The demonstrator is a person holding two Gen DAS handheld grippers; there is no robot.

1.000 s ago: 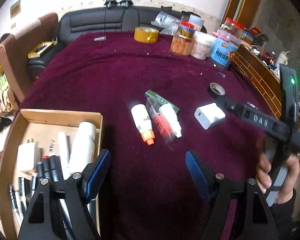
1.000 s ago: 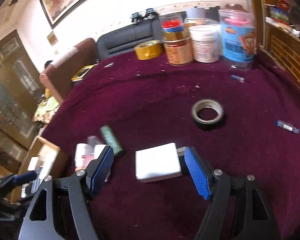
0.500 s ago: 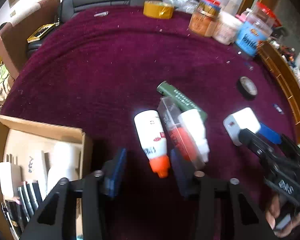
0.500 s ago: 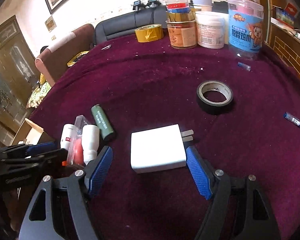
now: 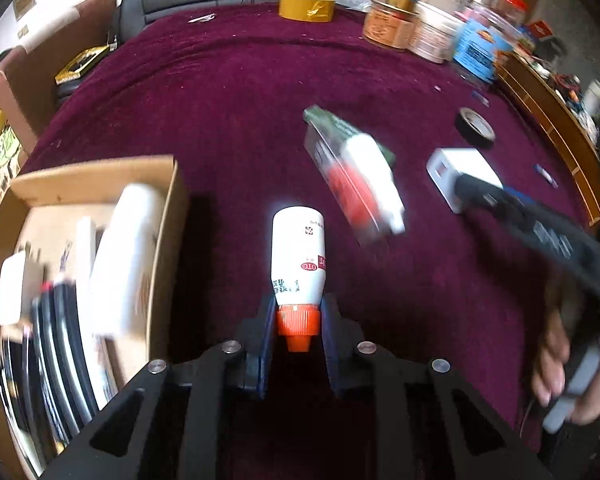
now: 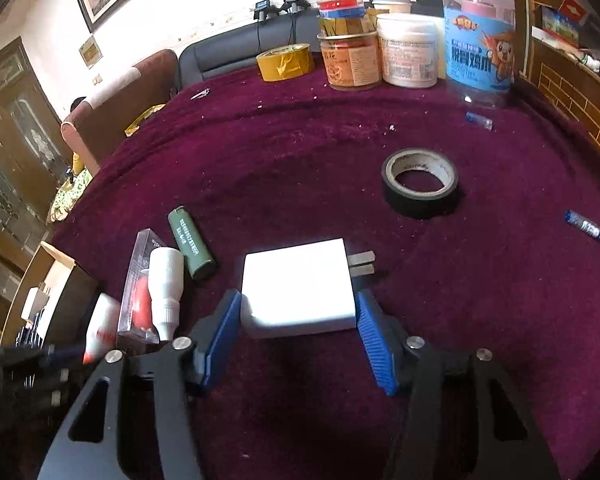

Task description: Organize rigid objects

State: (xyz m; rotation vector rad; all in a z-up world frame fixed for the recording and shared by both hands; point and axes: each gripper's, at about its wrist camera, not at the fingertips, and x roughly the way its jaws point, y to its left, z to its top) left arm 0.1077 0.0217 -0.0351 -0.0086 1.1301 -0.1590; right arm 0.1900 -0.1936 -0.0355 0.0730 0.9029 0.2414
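My left gripper (image 5: 296, 320) is shut on the orange cap of a white bottle (image 5: 298, 254) and holds it just right of the cardboard box (image 5: 172, 208). A clear case with a red item and a white dropper bottle (image 5: 356, 188) lies beside a green lighter (image 6: 191, 242). My right gripper (image 6: 300, 320) is shut on the white charger (image 6: 300, 286), its blue pads touching both sides; the charger rests on the maroon cloth, prongs pointing right. The charger also shows in the left wrist view (image 5: 462, 172).
The box holds white bottles, a white adapter and several black pens (image 5: 56, 340). A black tape roll (image 6: 419, 182) lies beyond the charger. Yellow tape (image 6: 286, 62) and jars (image 6: 410, 50) stand at the table's far edge. A small blue tube (image 6: 588, 227) lies at the right.
My left gripper closed on the white bottle's orange cap and lifted it toward the box. My right gripper moved forward and closed around the white charger.
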